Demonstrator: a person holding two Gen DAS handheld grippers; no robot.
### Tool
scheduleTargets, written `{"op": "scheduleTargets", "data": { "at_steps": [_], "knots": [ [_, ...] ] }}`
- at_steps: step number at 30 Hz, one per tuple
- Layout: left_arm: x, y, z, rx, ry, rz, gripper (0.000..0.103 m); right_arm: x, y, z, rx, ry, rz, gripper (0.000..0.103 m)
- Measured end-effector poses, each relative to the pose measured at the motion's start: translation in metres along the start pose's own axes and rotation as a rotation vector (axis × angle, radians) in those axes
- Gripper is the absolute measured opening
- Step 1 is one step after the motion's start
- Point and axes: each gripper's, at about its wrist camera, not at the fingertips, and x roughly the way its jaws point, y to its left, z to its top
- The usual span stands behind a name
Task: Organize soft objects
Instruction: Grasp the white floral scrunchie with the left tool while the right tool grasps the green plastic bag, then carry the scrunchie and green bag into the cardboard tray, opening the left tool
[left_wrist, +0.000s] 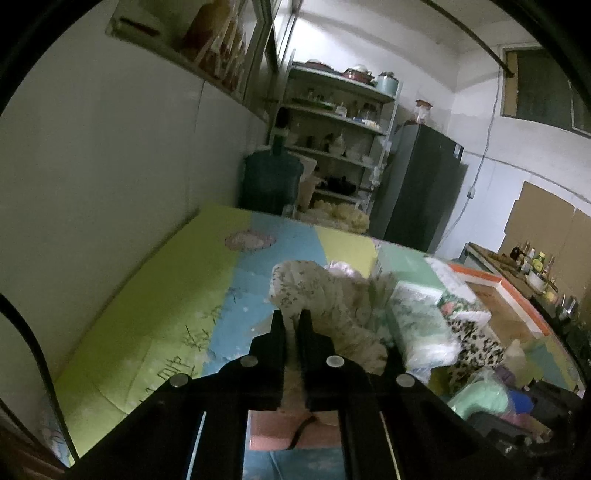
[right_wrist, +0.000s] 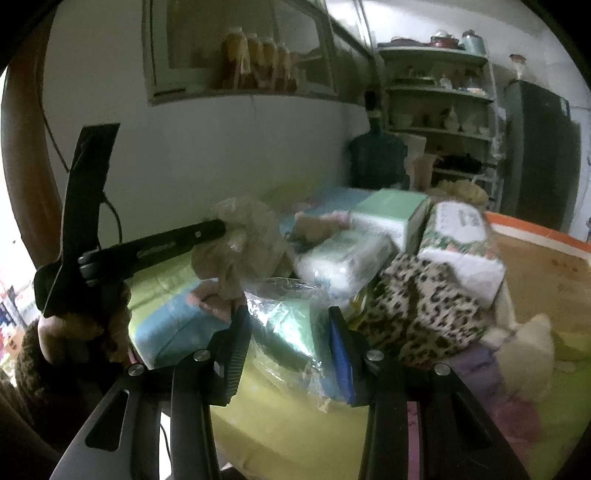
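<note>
My left gripper (left_wrist: 291, 314) is shut on a pale flower-print cloth (left_wrist: 325, 291), which bunches up just beyond its fingertips above the green and blue mat (left_wrist: 147, 295). In the right wrist view the same left gripper (right_wrist: 221, 229) comes in from the left, held by a hand (right_wrist: 70, 328), with the crumpled cloth (right_wrist: 243, 240) hanging from its tip. My right gripper (right_wrist: 290, 314) is closed partway on a green pack in clear plastic wrap (right_wrist: 291, 328), which fills the gap between its fingers.
Behind the pack lie a white wrapped pack (right_wrist: 343, 258), a green box (right_wrist: 391, 214), a floral tissue pack (right_wrist: 461, 236), a leopard-print cloth (right_wrist: 424, 310) and a cream plush (right_wrist: 524, 343). An orange-rimmed tray (right_wrist: 535, 236) is at the right. A water jug (left_wrist: 271, 181) and fridge (left_wrist: 421, 184) stand beyond the mat.
</note>
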Motion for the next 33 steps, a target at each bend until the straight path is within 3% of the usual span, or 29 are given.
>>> {"op": "scheduleTargets", "data": {
  "at_steps": [16, 24, 33],
  "knots": [
    [-0.045, -0.054, 0.038, 0.131, -0.127, -0.107, 0.004, -0.077, -0.033, 0.018, 0.027, -0.18, -0.124, 0.042],
    [-0.045, -0.111, 0.053, 0.213, -0.151, -0.22, 0.004, -0.123, -0.074, 0.026, 0.048, -0.242, -0.267, 0.042],
    [-0.023, -0.184, 0.059, 0.254, -0.104, -0.388, 0.004, -0.171, -0.128, 0.031, 0.066, -0.271, -0.417, 0.042]
  ]
}}
